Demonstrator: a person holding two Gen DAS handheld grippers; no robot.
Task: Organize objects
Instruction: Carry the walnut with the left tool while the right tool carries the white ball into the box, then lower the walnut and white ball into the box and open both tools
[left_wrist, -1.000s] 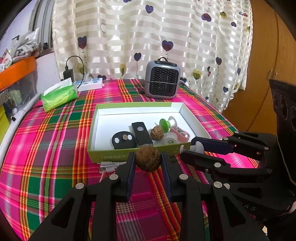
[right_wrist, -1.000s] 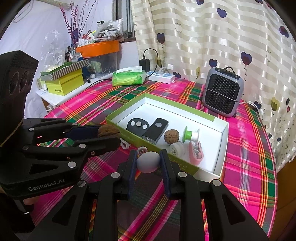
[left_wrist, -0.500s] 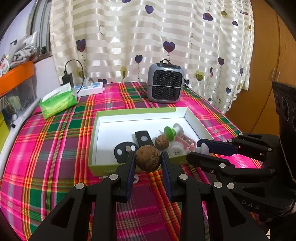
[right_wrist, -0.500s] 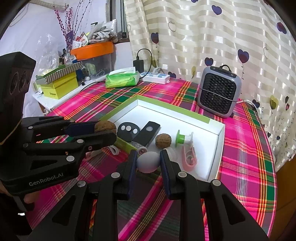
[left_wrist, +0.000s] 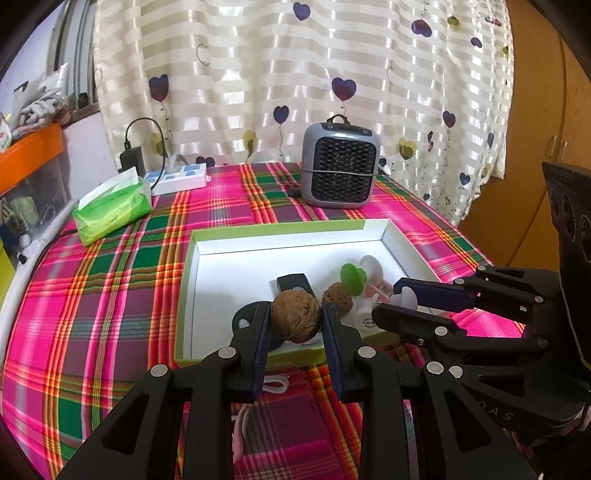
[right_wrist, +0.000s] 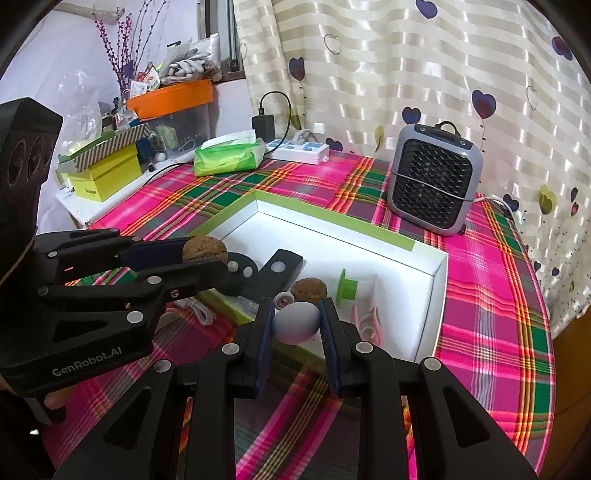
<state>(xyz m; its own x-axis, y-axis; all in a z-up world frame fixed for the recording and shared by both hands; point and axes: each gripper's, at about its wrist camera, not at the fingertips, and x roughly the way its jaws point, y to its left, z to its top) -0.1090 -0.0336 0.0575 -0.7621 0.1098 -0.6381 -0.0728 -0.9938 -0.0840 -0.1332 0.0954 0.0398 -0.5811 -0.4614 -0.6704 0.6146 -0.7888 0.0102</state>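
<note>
My left gripper (left_wrist: 295, 321) is shut on a brown walnut (left_wrist: 294, 320), held over the near rim of the green-edged white box (left_wrist: 280, 236). My right gripper (right_wrist: 296, 322) is shut on a pale grey-white egg-shaped ball (right_wrist: 295, 322), also above the box's near edge. In the right wrist view the left gripper (right_wrist: 207, 258) with its walnut (right_wrist: 204, 250) hovers at the left. In the left wrist view the right gripper (left_wrist: 400, 301) shows at the right. Inside the box lie a second walnut (right_wrist: 309, 288), a green spool (right_wrist: 347, 286), a black remote (right_wrist: 279, 267), a black round fob (right_wrist: 242, 267) and a pink item (right_wrist: 367, 321).
A grey heater (left_wrist: 340, 170) stands behind the box. A green tissue pack (left_wrist: 110, 210) and a white power strip (left_wrist: 181, 177) lie at the back left. A white cable (right_wrist: 197, 312) rests on the plaid cloth (left_wrist: 92, 295) before the box. Cluttered boxes (right_wrist: 107, 173) fill the side shelf.
Both grippers have moved forward together towards the box, each keeping its grip. The box and heater look nearer and lower in both views.
</note>
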